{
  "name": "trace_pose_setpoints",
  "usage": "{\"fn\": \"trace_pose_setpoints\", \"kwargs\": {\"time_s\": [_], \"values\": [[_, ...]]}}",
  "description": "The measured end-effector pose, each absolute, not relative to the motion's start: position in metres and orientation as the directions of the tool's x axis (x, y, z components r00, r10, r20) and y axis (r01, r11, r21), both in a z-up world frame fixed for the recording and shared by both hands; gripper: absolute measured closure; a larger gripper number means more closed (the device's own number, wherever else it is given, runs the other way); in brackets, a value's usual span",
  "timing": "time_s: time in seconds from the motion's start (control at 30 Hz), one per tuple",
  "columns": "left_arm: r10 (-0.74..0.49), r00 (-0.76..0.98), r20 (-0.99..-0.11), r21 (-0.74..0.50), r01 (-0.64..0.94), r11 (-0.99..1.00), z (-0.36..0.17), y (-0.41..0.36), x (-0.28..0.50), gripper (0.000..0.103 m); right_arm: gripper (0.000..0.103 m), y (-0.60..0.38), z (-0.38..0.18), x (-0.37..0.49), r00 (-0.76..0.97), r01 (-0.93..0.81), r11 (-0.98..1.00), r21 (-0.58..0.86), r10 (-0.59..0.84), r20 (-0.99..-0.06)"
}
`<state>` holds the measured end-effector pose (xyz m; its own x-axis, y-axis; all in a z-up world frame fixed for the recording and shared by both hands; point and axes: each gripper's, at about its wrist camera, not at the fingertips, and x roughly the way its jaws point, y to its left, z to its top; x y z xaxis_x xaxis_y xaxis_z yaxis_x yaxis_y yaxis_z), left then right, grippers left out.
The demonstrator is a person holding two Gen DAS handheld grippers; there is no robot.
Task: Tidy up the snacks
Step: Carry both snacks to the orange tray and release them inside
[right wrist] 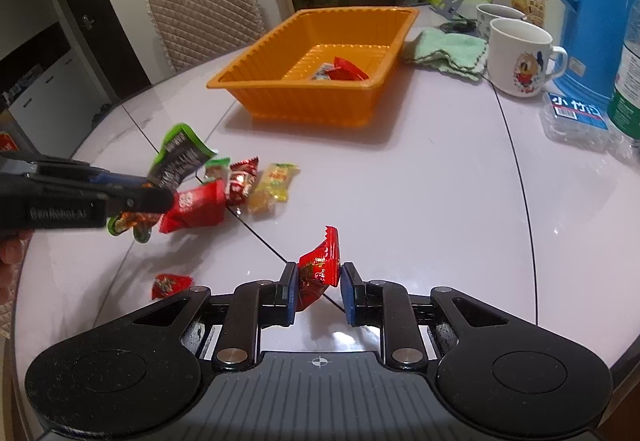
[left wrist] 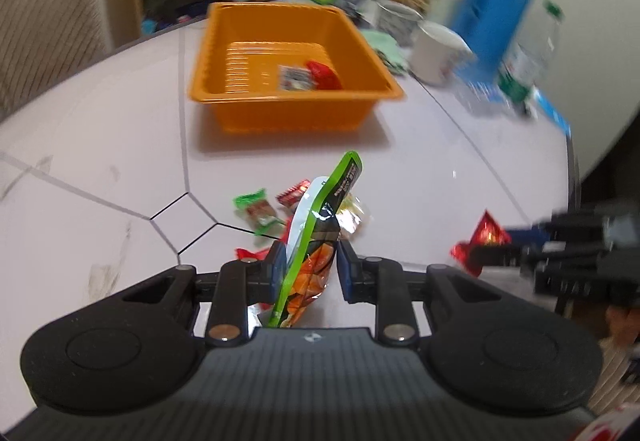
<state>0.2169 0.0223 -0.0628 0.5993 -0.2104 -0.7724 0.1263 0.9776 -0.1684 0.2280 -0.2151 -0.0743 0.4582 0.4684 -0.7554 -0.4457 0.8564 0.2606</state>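
My left gripper [left wrist: 311, 261] is shut on a green and orange snack packet [left wrist: 320, 237] and holds it upright above the table. My right gripper [right wrist: 318, 291] is shut on a red candy wrapper [right wrist: 320, 265] near the table's front. An orange basket [right wrist: 280, 97] stands further back with two snacks [right wrist: 344, 70] inside; it also shows in the left wrist view [left wrist: 288, 109]. Several loose snacks [right wrist: 240, 185] lie on the table between the grippers and the basket. The left gripper with its packet [right wrist: 176, 157] shows at the left of the right wrist view.
A small red candy [right wrist: 170, 284] lies near the front left. Two mugs [right wrist: 520, 57], a green cloth [right wrist: 448, 51], a blue jug [right wrist: 592, 1], a plastic bottle [right wrist: 628, 81] and a tissue pack [right wrist: 572, 121] stand at the right. A chair [right wrist: 204, 29] is behind the table.
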Motion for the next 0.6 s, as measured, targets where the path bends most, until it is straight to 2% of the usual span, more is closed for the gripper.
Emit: {"fn": "trace_pose_setpoints", "kwargs": {"time_s": [0.13, 0.37, 0.6], "values": [[-0.224, 0.607, -0.763, -0.258, 0.032, 0.966, -0.055, 0.045, 0.224, 0.078, 0.08, -0.211, -0.069, 0.235, 0.458, -0.459, 0.847, 0.269, 0.485, -0.745], [-0.235, 0.625, -0.744, -0.336, -0.045, 0.941, -0.041, 0.072, 0.245, 0.078, 0.08, -0.201, -0.057, 0.261, 0.465, -0.493, 0.826, 0.274, 0.516, -0.719], [-0.201, 0.654, -0.729, -0.33, -0.078, 0.941, -0.022, 0.082, 0.282, 0.079, 0.08, -0.184, -0.038, 0.305, 0.497, -0.522, 0.809, 0.27, 0.546, -0.675]]}}
